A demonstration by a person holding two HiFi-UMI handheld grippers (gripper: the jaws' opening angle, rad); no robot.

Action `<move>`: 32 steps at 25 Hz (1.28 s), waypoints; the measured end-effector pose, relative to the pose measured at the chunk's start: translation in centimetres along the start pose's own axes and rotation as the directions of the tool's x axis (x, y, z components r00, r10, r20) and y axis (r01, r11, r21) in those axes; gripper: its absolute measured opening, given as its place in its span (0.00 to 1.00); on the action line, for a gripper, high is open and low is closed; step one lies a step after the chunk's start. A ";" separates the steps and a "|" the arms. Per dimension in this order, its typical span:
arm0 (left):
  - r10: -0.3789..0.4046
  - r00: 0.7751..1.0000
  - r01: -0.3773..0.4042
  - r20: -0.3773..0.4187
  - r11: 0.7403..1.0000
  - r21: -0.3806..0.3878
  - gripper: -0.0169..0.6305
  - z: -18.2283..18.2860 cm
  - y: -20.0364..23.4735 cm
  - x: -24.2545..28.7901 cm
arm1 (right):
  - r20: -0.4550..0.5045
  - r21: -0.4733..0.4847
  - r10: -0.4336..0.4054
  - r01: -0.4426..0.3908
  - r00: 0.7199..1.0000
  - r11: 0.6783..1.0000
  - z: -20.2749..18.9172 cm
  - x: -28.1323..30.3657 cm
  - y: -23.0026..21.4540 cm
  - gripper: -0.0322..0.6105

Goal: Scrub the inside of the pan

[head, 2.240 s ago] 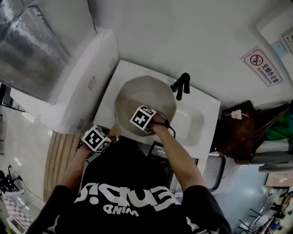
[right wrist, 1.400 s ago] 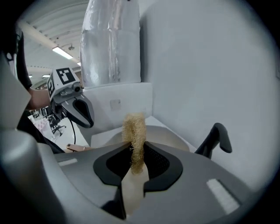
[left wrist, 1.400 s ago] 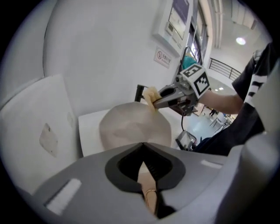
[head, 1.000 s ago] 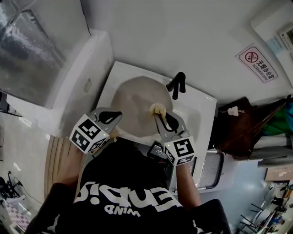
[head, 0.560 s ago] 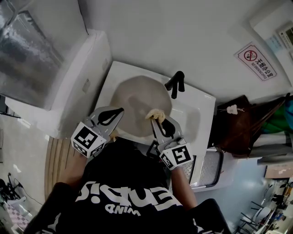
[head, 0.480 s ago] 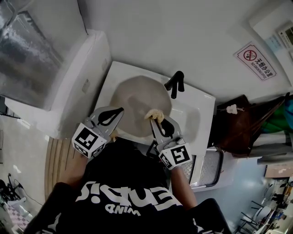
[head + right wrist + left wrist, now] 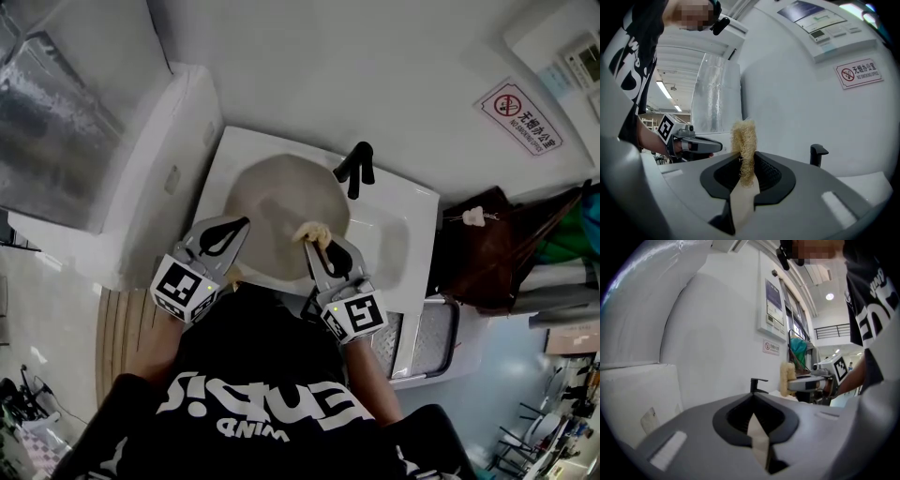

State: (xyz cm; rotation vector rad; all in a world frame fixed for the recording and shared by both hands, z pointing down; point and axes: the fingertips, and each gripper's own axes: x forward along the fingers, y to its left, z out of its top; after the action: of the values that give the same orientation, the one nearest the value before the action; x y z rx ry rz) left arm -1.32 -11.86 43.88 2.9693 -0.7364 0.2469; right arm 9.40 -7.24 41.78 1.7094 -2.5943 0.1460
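A round grey pan (image 7: 281,211) lies in the white sink (image 7: 403,202), seen from above in the head view. My right gripper (image 7: 314,240) is shut on a yellowish loofah scrubber (image 7: 309,232), held above the pan's right rim. In the right gripper view the scrubber (image 7: 744,150) stands upright between the closed jaws. My left gripper (image 7: 239,225) is shut and holds nothing, lifted over the pan's near left edge. Its closed jaws (image 7: 754,418) fill the left gripper view, where the right gripper (image 7: 806,385) and the scrubber (image 7: 786,379) show beyond.
A black faucet (image 7: 354,167) stands at the back of the sink. A white appliance (image 7: 141,178) sits to the left, against the white wall. A no-smoking sign (image 7: 518,114) hangs on the wall. A dark bag (image 7: 478,262) lies at the right.
Both grippers rose out of the pan area earlier; over the last second the right gripper with the scrubber drifted slightly left and nearer. The left gripper barely moved.
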 end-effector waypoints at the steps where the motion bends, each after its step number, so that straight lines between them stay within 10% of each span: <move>1: 0.003 1.000 -0.003 0.001 1.000 0.000 0.02 0.1 0.1 0.0 | 0.000 0.004 0.000 0.000 1.000 1.000 0.0 0.0 0.0 0.16; 32: 0.128 0.991 -0.127 0.028 0.992 -0.020 0.02 0.3 2.4 -0.9 | -0.006 0.029 -0.100 0.100 0.995 0.995 -0.7 0.3 -1.7 0.16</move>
State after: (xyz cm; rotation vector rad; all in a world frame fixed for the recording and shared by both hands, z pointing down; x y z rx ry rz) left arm -3.21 -13.60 43.49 2.9178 -0.9282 0.2036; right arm 10.81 -8.16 42.58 1.8423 -2.5087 0.1848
